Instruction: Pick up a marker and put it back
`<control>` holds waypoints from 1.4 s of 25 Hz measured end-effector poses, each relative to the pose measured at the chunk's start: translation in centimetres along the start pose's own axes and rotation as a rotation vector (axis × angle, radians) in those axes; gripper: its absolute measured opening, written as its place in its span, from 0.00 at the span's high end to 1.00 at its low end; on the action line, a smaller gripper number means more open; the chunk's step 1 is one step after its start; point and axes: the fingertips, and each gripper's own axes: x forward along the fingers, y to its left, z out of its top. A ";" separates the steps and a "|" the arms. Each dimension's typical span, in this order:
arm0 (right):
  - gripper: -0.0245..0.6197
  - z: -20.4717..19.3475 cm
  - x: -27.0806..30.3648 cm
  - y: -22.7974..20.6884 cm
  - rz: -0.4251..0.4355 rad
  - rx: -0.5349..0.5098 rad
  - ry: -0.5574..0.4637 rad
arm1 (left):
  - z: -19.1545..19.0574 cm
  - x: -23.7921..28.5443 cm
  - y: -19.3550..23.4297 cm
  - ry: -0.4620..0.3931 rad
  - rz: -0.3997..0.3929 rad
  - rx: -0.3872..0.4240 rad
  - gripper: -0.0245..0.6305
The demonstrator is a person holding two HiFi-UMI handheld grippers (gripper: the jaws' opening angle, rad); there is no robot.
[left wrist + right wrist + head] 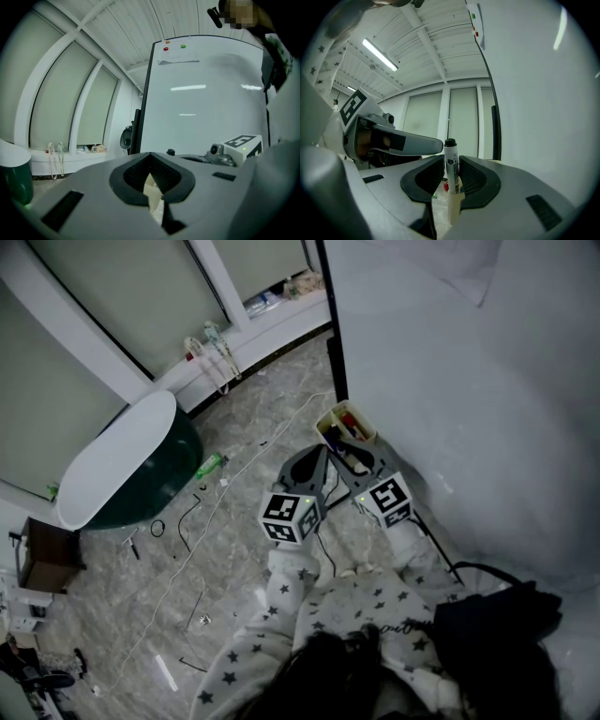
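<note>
This is looking like an office workroom: a large white whiteboard (469, 381) is standing on a grey marble-patterned floor (112, 596), a thin white cable (210, 521) is trailing across it, and tall blinded windows (56, 108) are lining the wall.

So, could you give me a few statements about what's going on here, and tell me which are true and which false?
1. The right gripper holds a white, black-capped marker between its fingers. True.
2. The marker lies flat on the floor. False: it is clamped in the right gripper.
3. A whiteboard stands close to the grippers. True.
4. The left gripper is wide open and empty. False: its fingers are shut on the edge of a cream box.
</note>
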 end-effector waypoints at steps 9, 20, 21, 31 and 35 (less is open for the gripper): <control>0.83 0.2 0.2 0.1 0.035 -0.001 -0.005 | -0.2 0.0 0.4 0.004 0.010 -0.001 0.96; 0.78 1.7 0.9 -0.5 0.072 -0.016 -0.040 | 1.2 0.4 1.2 -0.016 0.020 0.018 0.96; 0.78 1.5 0.9 -0.7 0.068 -0.014 -0.032 | 1.2 0.6 1.2 -0.015 0.017 0.020 0.96; 0.78 7.8 -0.7 -0.9 0.070 0.032 -0.175 | 3.6 -0.1 1.0 -0.008 0.017 0.040 0.96; 0.78 11.4 -1.3 -0.6 0.106 0.080 -0.194 | 5.8 -0.5 -0.2 -0.014 -0.006 0.052 0.96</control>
